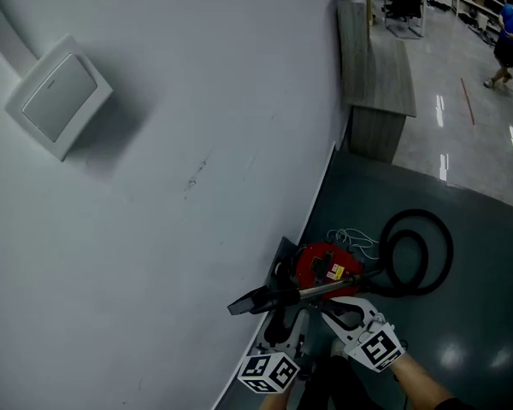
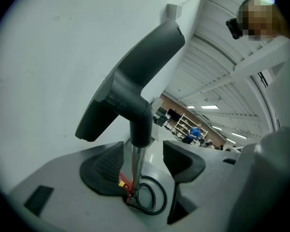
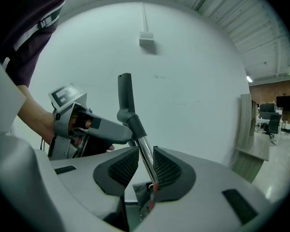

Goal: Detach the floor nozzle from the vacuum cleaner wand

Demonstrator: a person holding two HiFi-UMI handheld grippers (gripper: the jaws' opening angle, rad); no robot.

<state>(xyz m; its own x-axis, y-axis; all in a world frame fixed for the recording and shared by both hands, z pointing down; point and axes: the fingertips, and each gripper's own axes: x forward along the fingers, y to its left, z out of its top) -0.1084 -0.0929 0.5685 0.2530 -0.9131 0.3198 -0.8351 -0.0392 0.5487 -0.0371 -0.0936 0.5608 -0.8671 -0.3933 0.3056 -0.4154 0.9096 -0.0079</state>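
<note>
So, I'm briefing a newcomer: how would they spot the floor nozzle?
Follow the white wall down to the red vacuum cleaner. The floor nozzle is the flat grey wedge at the wall end of the chrome wand, unlike the looped black hose.

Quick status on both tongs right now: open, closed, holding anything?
Left tongs: wide open, wand between the pads, not gripped.
Right tongs: open a little, wand between the pads, not clamped.

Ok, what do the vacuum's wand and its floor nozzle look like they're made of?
Wand: probably polished metal, with bright mirror-like streaks. Floor nozzle: likely moulded plastic, matte dark grey, with soft dull highlights.
</note>
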